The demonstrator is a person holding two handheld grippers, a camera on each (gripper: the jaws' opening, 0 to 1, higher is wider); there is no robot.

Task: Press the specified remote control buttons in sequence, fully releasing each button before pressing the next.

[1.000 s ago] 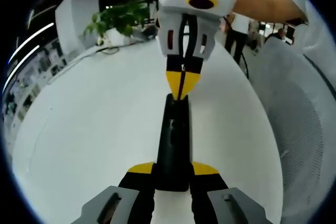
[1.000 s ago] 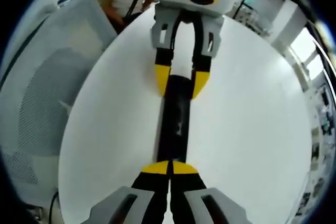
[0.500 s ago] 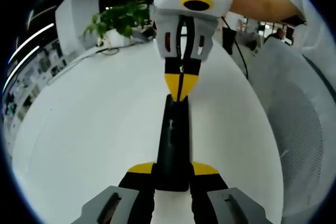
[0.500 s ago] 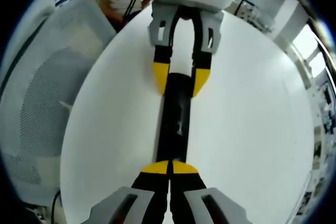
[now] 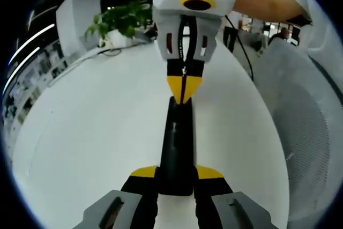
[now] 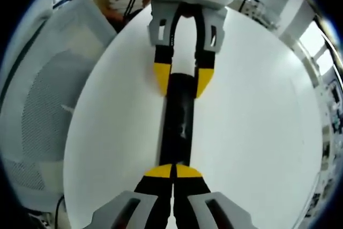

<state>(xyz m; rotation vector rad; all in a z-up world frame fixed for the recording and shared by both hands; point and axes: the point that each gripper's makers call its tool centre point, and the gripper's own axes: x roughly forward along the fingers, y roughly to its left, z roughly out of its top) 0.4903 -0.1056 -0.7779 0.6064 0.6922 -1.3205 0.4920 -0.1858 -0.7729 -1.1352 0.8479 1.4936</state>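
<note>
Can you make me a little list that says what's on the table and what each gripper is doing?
table: white, round
remote: black, long, lying flat on the table
left gripper: fingers either side of one end of the remote, gripping it
right gripper: fingers closed together, tips down on the remote's other end
chair: grey mesh, beside the table
plant: green, at the table's far edge

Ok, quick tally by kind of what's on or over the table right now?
Remote: 1
Grippers, left and right: 2
Plant: 1
Total: 4
</note>
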